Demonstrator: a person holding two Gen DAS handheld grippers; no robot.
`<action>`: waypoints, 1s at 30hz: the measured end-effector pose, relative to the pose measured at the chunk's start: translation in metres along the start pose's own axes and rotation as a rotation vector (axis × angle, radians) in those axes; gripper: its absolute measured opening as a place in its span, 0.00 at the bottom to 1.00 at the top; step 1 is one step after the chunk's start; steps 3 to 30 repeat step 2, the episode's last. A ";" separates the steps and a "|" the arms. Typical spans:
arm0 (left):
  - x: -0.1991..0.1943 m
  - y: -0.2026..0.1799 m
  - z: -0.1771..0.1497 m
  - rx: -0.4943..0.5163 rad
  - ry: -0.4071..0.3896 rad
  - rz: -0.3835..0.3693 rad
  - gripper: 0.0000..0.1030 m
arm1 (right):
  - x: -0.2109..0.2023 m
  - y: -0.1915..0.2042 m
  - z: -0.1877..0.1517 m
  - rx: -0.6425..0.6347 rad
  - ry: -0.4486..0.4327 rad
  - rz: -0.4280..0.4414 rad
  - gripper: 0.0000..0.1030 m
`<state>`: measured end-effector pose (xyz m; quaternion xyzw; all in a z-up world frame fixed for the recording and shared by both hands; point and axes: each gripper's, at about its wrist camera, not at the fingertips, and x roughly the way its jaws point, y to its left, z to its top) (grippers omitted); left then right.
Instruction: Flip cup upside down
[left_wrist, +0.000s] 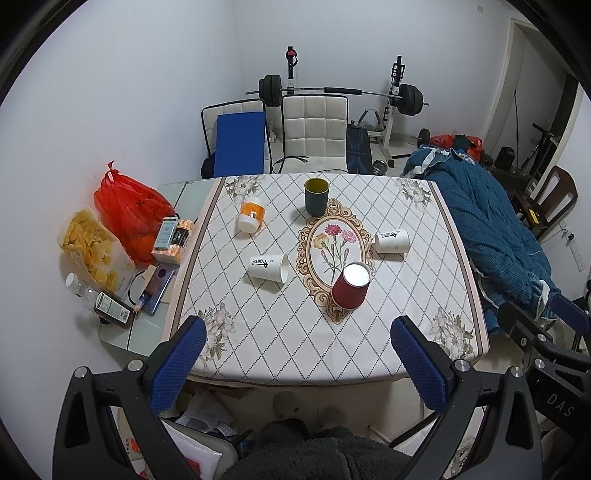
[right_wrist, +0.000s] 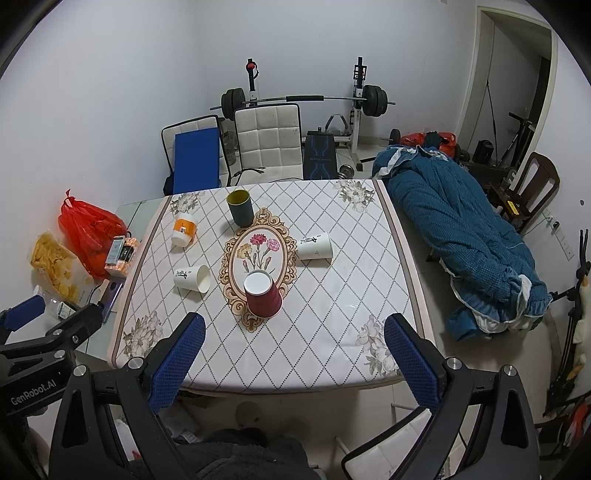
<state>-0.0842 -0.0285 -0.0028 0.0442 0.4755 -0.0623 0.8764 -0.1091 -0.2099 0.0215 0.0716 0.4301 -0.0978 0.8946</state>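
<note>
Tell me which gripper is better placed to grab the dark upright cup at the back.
Probably left: dark cup sits nearly centred ahead of the left gripper; from the right gripper it lies off to the left. Both open, empty.

Red cup (left_wrist: 350, 285) w/ white base, dark green cup (left_wrist: 316, 197), 2 white cups w/ black lettering (left_wrist: 268, 268), bench (left_wrist: 280, 343) cloth white diamond grid + florals, blue pads (left_wrist: 178, 363).

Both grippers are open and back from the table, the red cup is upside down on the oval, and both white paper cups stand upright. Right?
Not quite. The two white cups lie on their sides, clearest in the left wrist view. The rest holds: the red cup stands inverted on the oval, and the left gripper and right gripper are open, short of the table.
</note>
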 end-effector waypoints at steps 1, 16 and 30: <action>0.000 0.000 0.000 -0.001 -0.001 0.000 0.99 | 0.000 -0.001 0.001 -0.001 0.000 0.000 0.97; 0.001 0.000 0.000 -0.003 -0.001 -0.001 0.99 | 0.000 0.000 0.001 0.000 0.000 -0.001 0.97; 0.001 0.000 0.000 -0.003 -0.001 -0.001 0.99 | 0.000 0.000 0.001 0.000 0.000 -0.001 0.97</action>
